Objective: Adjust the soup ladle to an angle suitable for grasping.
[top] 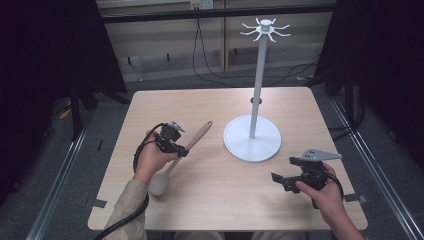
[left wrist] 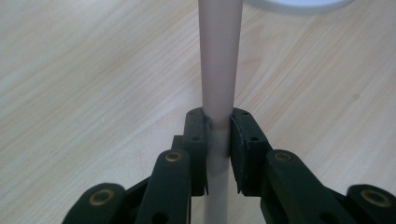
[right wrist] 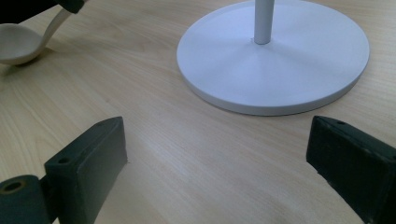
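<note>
We have one pale spoon (top: 176, 161) on the table (top: 210, 200), and one white stand (top: 252, 137) with a round base, a tall pole and a ring of hooks at the top. That makes two things on the wood, and two grippers at work.

Our left gripper (top: 183, 150) is on the spoon's handle. In the left gripper view the jaws are clamped on the handle (left wrist: 218, 93) from both sides, pads pressed flat against it, and the handle runs straight up between them towards the stand's base at the top edge. In the high view the spoon lies slantwise, its bowl near our left wrist and the tip of its handle pointing towards the stand. In the right gripper view the bowl (right wrist: 18, 44) sits on the wood with the handle slanting up from it. We cannot tell whether the bowl bears any weight there.

Our right gripper (top: 280, 181) hovers at the near right of the table, well apart from the spoon. In the right gripper view its jaws stand wide with nothing between them, bare table under them, and the stand's base (right wrist: 275, 56) just ahead.

One spoon, one stand, one table, two grippers.
</note>
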`<act>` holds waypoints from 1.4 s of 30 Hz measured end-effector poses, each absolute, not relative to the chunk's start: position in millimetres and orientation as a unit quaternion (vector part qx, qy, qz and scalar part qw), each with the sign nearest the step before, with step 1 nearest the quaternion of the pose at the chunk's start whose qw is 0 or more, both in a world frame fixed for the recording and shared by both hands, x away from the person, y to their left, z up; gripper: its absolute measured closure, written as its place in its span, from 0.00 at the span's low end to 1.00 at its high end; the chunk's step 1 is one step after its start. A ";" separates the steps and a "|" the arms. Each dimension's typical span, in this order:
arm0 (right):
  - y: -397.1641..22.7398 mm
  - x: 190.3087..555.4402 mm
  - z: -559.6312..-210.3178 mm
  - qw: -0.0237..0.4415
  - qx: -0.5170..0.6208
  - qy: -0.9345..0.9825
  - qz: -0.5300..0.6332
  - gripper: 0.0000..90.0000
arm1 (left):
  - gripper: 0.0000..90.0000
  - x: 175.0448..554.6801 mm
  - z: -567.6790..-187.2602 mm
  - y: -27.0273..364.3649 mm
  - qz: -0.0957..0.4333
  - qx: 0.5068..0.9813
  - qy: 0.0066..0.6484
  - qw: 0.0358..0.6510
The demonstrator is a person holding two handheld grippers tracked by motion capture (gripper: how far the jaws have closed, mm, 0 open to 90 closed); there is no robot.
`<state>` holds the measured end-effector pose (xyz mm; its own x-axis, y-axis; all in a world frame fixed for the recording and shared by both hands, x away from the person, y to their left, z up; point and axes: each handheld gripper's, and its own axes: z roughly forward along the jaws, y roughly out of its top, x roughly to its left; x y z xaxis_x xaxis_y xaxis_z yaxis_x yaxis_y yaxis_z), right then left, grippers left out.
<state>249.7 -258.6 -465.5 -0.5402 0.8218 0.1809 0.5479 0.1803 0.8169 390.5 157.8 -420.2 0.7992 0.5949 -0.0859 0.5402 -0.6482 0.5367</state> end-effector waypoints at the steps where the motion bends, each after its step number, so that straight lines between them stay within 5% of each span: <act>1: -258.5 249.9 -465.9 0.152 0.455 0.754 0.450 0.05 | 0.86 389.9 -416.1 159.0 0.050 0.905 0.311 0.286; 22: -244.1 253.9 -469.4 0.145 0.445 0.760 0.451 0.05 | 0.86 365.9 -380.7 171.1 0.070 0.831 0.299 0.463; 42: -191.0 267.8 -458.3 0.151 0.398 0.764 0.484 0.09 | 0.86 347.0 -364.1 154.4 0.098 0.797 0.275 0.529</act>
